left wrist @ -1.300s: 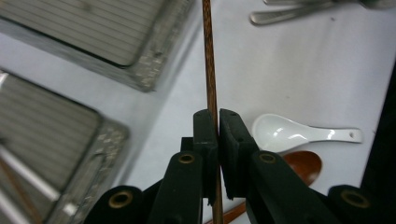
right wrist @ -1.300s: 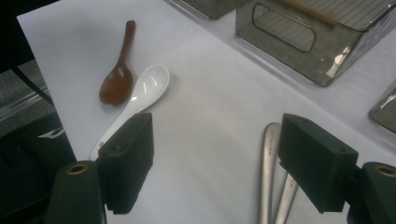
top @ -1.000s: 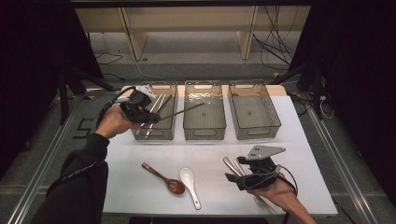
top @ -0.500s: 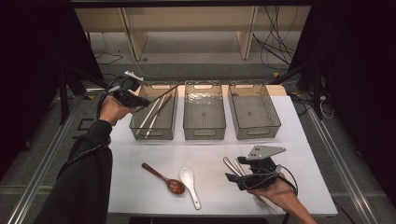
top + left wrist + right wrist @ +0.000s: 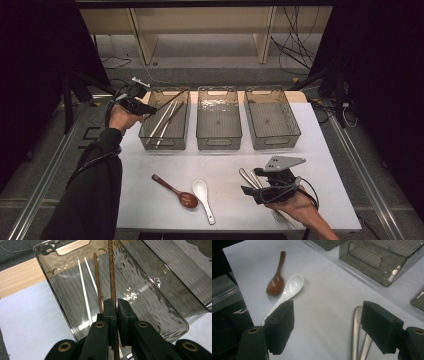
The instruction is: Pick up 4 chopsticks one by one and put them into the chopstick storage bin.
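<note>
Over the leftmost bin [image 5: 164,142], the left gripper [image 5: 116,305] clamps a brown chopstick [image 5: 111,272]; released tilted, it may catch the rim. On the right, the right gripper [image 5: 328,326] gapes wide above metal cutlery [image 5: 358,340].

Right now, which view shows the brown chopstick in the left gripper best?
The left gripper view: the brown chopstick runs up from between the shut jaws of the left gripper over the left bin, beside its twin. In the high view it is a thin dark line. The right gripper view faces the spoons instead.
</note>
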`<state>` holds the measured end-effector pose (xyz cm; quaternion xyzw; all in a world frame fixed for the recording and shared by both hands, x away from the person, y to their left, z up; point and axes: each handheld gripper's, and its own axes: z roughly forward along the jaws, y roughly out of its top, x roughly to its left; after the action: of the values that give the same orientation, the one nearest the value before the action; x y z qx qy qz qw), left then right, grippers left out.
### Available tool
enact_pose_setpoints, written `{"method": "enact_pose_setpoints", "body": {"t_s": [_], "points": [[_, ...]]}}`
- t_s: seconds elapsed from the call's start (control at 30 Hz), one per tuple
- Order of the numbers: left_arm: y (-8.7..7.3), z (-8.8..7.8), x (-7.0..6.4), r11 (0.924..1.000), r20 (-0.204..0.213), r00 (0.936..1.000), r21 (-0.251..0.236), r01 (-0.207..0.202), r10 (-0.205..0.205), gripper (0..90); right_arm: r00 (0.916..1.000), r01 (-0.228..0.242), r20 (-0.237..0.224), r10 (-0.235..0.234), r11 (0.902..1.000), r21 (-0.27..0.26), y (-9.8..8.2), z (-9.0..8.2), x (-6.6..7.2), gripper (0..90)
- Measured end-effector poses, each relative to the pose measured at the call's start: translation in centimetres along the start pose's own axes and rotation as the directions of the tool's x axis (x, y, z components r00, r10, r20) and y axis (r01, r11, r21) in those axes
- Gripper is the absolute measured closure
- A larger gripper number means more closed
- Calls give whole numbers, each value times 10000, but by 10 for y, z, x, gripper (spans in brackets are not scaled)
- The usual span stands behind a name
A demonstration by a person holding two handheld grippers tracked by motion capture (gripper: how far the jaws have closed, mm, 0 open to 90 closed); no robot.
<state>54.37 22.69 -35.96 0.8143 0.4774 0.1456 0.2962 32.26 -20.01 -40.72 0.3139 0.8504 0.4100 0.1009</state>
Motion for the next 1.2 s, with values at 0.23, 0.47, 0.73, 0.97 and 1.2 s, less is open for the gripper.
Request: {"method": "enact_pose_setpoints", "body": {"t_s": [0.23, 0.47, 0.73, 0.97, 1.2], "points": [[-1, 8, 1, 9998, -206, 9996, 105, 184, -182, 853, 10000, 3, -16, -3, 10000, 12, 0, 0, 0, 278], [-2, 17, -2, 9991, -352, 9988, 216, 356, -348, 852, 10000, 6, -27, -6, 10000, 31, 0, 0, 1, 278], [-7, 27, -2, 9978, -582, 9962, 104, 651, -644, 839, 10000, 16, -30, -16, 10000, -5, 0, 0, 0, 278], [-5, 23, -10, 9986, -189, 9984, -25, 529, -529, 662, 10000, -25, -9, 25, 10000, -19, 0, -1, 0, 278], [0, 8, -34, 9989, 446, 9989, -446, -138, 158, 467, 10000, -28, 22, 28, 10000, -18, 0, -1, 0, 278]]}}
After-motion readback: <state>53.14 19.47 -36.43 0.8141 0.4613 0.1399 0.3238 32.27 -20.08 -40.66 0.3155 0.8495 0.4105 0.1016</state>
